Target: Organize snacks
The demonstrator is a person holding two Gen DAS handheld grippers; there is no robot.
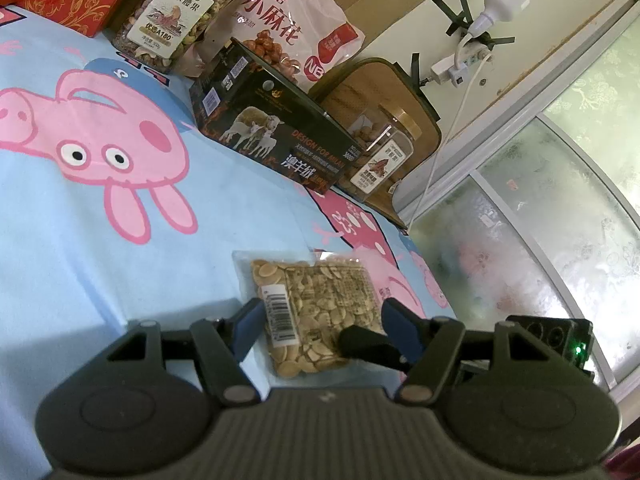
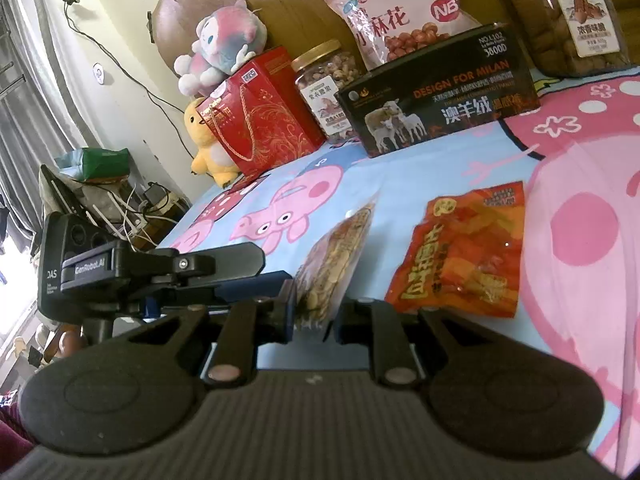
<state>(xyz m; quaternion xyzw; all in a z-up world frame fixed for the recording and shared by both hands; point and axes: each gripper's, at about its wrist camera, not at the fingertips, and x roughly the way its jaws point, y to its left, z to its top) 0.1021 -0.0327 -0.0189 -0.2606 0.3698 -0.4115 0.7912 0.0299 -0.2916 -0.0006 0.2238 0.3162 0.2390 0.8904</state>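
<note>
Judging by the layout, sorting is partly done: 2 jars, a pink bag and a red gift bag [image 2: 260,120] flank the black box [image 2: 436,92]; in front of it, the red snack pouch [image 2: 464,248] lies loose on the bed sheet [image 1: 100,280].

The right hand-held gripper [image 2: 314,314] is clamped on the seed packet [image 2: 336,256], lifted edgewise; only the left view shows the left hand-held gripper [image 1: 320,328] spread wide around that packet, gripping nothing.

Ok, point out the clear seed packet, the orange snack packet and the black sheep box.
clear seed packet [image 1: 316,312]: left wrist view, middle of its clear face.
orange snack packet [image 2: 464,252]: right wrist view, centre of its printed front.
black sheep box [image 2: 440,92]: right wrist view, middle of its front panel.
</note>
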